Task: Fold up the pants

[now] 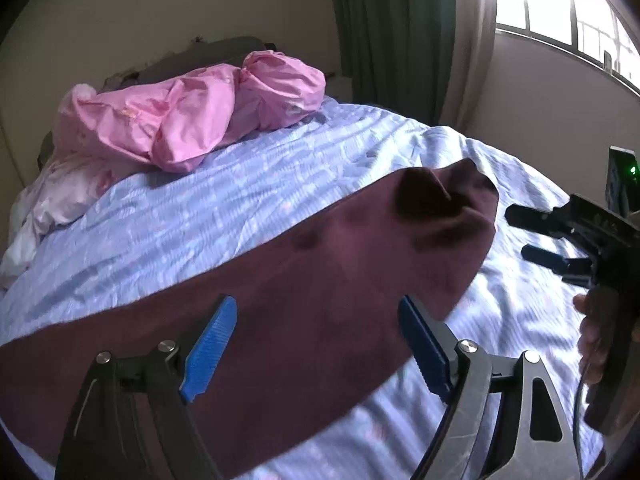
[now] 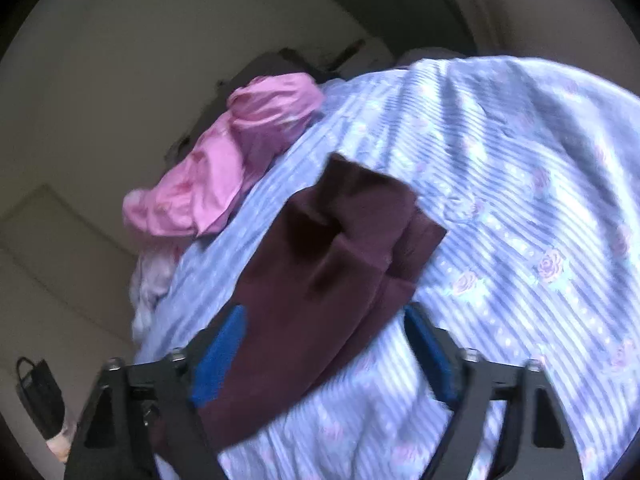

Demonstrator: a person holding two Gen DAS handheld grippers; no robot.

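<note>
- left gripper (image 1: 316,344) hanging with jaws apart, gripping nothing
- right gripper (image 2: 324,352) also gaping, empty
- maroon pants (image 1: 280,280) lying under and ahead of both, on striped bedsheet (image 2: 520,200)

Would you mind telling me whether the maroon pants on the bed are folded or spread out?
Folded: the maroon pants show stacked layers with offset edges, lying as one strip on the striped bedsheet.

I'm holding my left claw (image 1: 316,344) with jaws gaping wide; my right claw (image 1: 520,232), beside it, is gaping too.
</note>
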